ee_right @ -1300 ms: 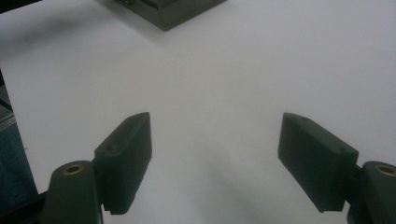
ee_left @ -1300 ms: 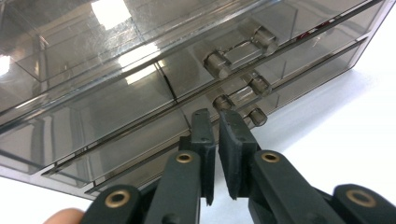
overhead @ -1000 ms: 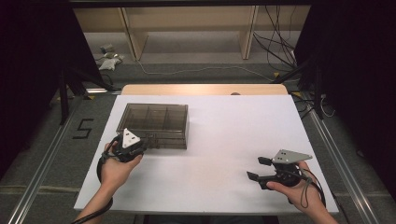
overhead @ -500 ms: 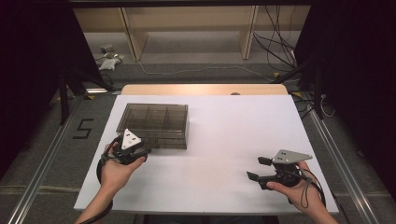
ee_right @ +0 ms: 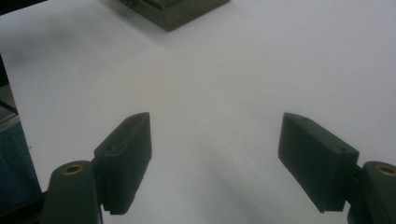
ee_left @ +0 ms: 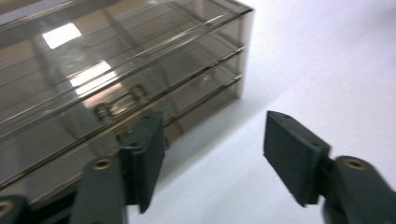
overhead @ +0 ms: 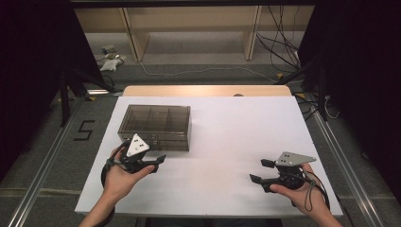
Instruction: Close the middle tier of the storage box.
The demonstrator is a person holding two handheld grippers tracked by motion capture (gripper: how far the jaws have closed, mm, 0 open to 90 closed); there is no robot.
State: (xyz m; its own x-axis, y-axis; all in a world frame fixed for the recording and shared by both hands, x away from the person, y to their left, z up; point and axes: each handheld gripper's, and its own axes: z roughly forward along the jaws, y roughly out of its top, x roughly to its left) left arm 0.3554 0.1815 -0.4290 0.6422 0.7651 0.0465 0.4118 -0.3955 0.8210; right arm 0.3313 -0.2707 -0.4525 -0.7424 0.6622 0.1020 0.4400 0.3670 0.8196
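Observation:
A smoky see-through drawer box [overhead: 156,124] stands on the left half of the white table [overhead: 236,137]. In the left gripper view the drawer box [ee_left: 116,88] shows stacked drawers with small handles [ee_left: 119,103]. My left gripper [overhead: 155,151] sits at the box's near front edge. The left gripper [ee_left: 212,140] is open; its jaws have just been opening, with only bare table between them, and the left jaw stands close in front of the drawer fronts. My right gripper [overhead: 260,171] rests low at the table's near right, open. Bare table lies under the right gripper [ee_right: 215,140].
A corner of the box [ee_right: 173,9] shows at the top of the right gripper view. A wooden strip [overhead: 208,91] borders the table's far edge. Metal rails [overhead: 42,161] run along both sides, with cables [overhead: 283,52] and shelving on the floor behind.
The left hand has shifted a little to the right along the box's front, and its jaws have spread apart. The right hand has stayed still.

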